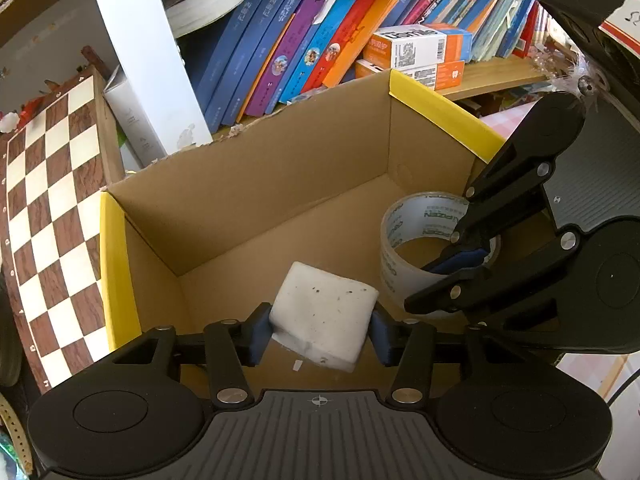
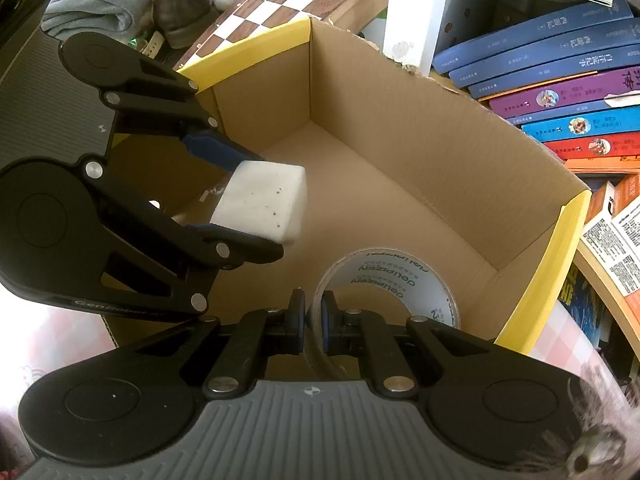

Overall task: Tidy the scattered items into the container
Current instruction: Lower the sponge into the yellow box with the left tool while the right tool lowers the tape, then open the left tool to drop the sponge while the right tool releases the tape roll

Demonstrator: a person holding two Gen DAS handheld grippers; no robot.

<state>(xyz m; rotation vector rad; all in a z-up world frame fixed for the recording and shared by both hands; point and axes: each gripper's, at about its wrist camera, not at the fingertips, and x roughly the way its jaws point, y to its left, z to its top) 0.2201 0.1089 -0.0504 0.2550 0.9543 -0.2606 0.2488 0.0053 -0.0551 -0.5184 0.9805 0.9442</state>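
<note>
From the left wrist, the left gripper [image 1: 320, 330] clamps a white sponge [image 1: 324, 316] above the floor of the cardboard box [image 1: 248, 184]; the right gripper [image 1: 460, 256] pinches the wall of a roll of clear tape [image 1: 404, 248] inside the box.

From the right wrist, the right gripper [image 2: 313, 322] grips the tape [image 2: 384, 280] and the left gripper [image 2: 256, 200] holds the sponge [image 2: 264, 198] within the box [image 2: 420, 152]. Books [image 2: 560, 72] lie beyond.
</note>
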